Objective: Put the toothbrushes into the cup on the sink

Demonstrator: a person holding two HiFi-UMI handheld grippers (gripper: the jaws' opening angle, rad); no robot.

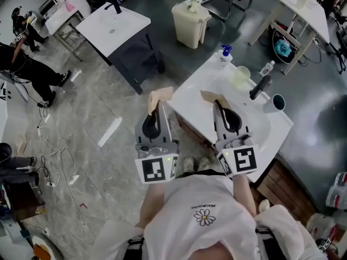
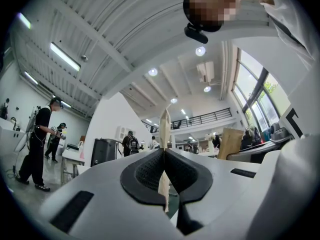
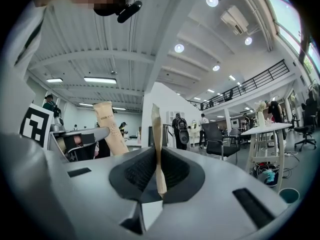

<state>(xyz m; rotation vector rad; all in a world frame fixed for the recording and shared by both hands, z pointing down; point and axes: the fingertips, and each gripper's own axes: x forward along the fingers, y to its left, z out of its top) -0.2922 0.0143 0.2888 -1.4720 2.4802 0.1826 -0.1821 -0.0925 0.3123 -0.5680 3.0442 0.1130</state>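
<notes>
I hold two toothbrushes in tan paper wrappers, one in each gripper. The left gripper [image 1: 158,111] [image 2: 164,170] is shut on a wrapped toothbrush [image 1: 160,97] [image 2: 164,129], held over the floor just left of the white sink [image 1: 201,111]. Over the sink's basin, the right gripper [image 1: 219,108] [image 3: 157,170] is shut on the other wrapped toothbrush [image 1: 210,96] [image 3: 156,134]. The left packet [image 3: 110,130] also shows in the right gripper view. A pale yellow-green cup [image 1: 242,75] stands at the sink's back beside the black faucet [image 1: 260,86]. A dark teal cup [image 1: 278,102] stands at the right corner.
A pump bottle [image 1: 225,55] and a small clear bottle [image 1: 267,67] stand on the sink's back rim. A cream bin [image 1: 191,24] and a second sink table [image 1: 112,26] stand beyond. Cables [image 1: 54,161] lie on the floor at left, where a person [image 1: 27,64] stands.
</notes>
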